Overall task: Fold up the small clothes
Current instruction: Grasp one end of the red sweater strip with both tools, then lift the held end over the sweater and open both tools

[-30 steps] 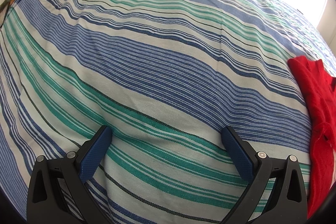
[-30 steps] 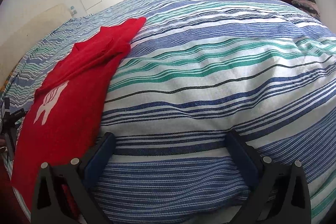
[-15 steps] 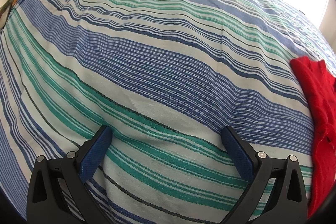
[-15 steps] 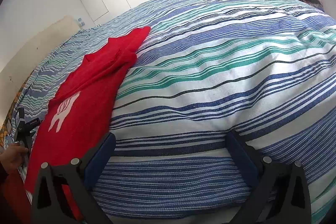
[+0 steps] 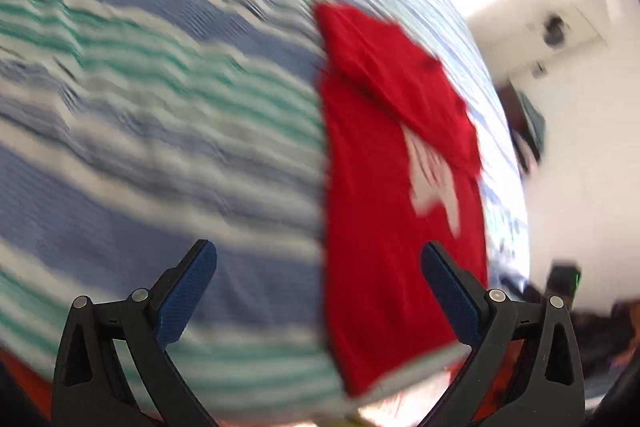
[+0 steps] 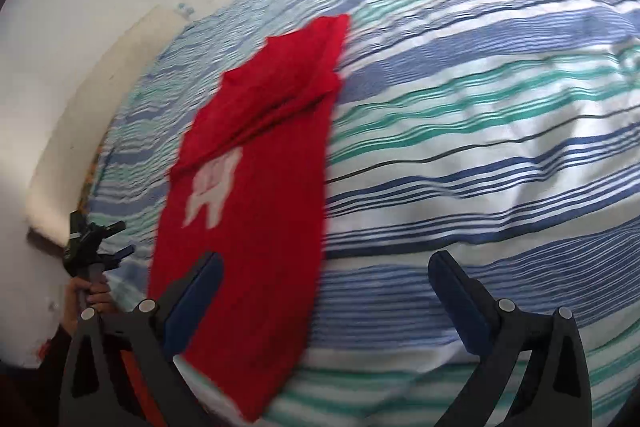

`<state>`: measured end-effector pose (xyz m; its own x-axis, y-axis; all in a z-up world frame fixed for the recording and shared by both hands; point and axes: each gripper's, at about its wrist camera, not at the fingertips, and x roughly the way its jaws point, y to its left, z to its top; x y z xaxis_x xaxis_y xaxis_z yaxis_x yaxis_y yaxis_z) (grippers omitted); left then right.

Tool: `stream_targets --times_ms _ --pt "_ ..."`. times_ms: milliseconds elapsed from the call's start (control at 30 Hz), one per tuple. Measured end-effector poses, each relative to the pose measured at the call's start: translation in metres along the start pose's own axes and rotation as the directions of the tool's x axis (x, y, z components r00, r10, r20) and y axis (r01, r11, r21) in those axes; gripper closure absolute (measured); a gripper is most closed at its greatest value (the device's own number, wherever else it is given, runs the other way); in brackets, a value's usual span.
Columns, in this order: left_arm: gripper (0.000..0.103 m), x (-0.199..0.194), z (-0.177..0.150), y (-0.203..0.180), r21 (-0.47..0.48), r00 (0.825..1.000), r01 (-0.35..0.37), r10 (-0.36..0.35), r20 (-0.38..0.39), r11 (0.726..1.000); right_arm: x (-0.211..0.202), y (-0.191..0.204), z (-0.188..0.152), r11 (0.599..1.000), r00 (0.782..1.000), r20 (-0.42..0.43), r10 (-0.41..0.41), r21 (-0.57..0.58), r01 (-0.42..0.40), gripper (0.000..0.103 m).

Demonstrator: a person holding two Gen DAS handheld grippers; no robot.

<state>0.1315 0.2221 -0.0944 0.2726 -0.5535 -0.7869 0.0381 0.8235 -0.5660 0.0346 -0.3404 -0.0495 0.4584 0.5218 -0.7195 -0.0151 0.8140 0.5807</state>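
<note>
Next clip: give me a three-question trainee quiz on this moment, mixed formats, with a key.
1. True or false: the left gripper is shut on the red garment.
2. What does the garment lie on? A) wooden table B) striped bedcover C) floor
3. Fill in: the print on the garment is ____ in colour.

Key: 1 false, both the left and the right gripper are open and hold nothing; 2 B; 3 white.

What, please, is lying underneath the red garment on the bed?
The red garment lies directly on the striped blue, green and white bedspread. Whatever is beneath the cloth, or between its folded layers, is covered and cannot be seen.
</note>
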Motion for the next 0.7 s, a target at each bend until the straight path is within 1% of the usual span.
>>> stream_targets --times_ms 67,133,200,267,333,367,400,433,467,500,533,567,600,633,700 --pt "0.002 0.012 -0.027 -0.014 0.026 0.999 0.006 -0.005 -0.052 1.0 0.006 0.016 -0.011 0.998 0.994 -0.096 0.057 -0.029 -0.06 0.001" --pt "0.003 0.023 -0.044 -0.02 0.006 0.995 0.024 -0.023 -0.099 1.0 0.015 0.021 -0.023 0.996 0.98 -0.175 0.09 -0.008 -0.093 0.001" --pt "0.004 0.028 -0.051 -0.023 -0.004 0.994 0.02 -0.02 -0.111 1.0 0.024 0.018 -0.035 0.994 0.97 -0.22 0.104 0.04 -0.098 0.004" --pt "0.009 0.031 -0.053 -0.028 0.004 0.992 0.019 -0.018 -0.123 1.0 0.033 0.015 -0.043 0.991 0.96 -0.251 0.126 0.084 -0.108 0.009" --pt "0.018 0.039 -0.056 -0.032 0.004 0.984 0.047 -0.046 -0.17 0.999 0.041 0.016 -0.047 0.989 0.953 -0.267 0.143 0.087 -0.124 0.017" --pt "0.02 0.046 -0.058 -0.033 -0.005 0.977 0.059 -0.059 -0.203 0.998 0.044 0.017 -0.048 0.987 0.947 -0.282 0.156 0.086 -0.137 0.019" --pt "0.024 0.05 -0.061 -0.034 -0.011 0.972 0.062 -0.063 -0.227 0.998 0.048 0.02 -0.048 0.985 0.938 -0.301 0.17 0.084 -0.152 0.022" --pt "0.033 0.053 -0.064 -0.034 -0.009 0.967 0.059 -0.06 -0.248 0.998 0.051 0.022 -0.047 0.984 0.932 -0.318 0.175 0.076 -0.159 0.027" --pt "0.041 0.058 -0.065 -0.037 -0.004 0.962 0.055 -0.054 -0.269 0.998 0.053 0.025 -0.045 0.987 0.93 -0.328 0.163 0.056 -0.154 0.031" --pt "0.069 0.06 -0.066 -0.039 -0.006 0.958 0.053 -0.053 -0.282 0.999 0.055 0.028 -0.043 0.99 0.931 -0.338 0.14 0.029 -0.138 0.049" --pt "0.101 0.061 -0.068 -0.039 -0.02 0.953 0.05 -0.054 -0.297 0.999 0.057 0.031 -0.042 0.994 0.931 -0.348 0.108 0.006 -0.114 0.082" --pt "0.097 0.06 -0.07 -0.038 -0.032 0.953 0.043 -0.051 -0.297 0.999 0.058 0.031 -0.041 0.995 0.929 -0.358 0.098 0.005 -0.103 0.096" --pt "0.099 0.052 -0.072 -0.039 -0.038 0.958 0.051 -0.06 -0.282 0.998 0.058 0.031 -0.04 0.994 0.926 -0.363 0.106 0.02 -0.106 0.097" --pt "0.099 0.042 -0.073 -0.042 -0.042 0.964 0.066 -0.075 -0.257 0.997 0.055 0.032 -0.039 0.993 0.928 -0.354 0.116 0.023 -0.115 0.097" --pt "0.099 0.02 -0.071 -0.049 -0.058 0.973 0.111 -0.12 -0.197 0.992 0.043 0.038 -0.034 0.99 0.94 -0.313 0.136 0.017 -0.138 0.097"
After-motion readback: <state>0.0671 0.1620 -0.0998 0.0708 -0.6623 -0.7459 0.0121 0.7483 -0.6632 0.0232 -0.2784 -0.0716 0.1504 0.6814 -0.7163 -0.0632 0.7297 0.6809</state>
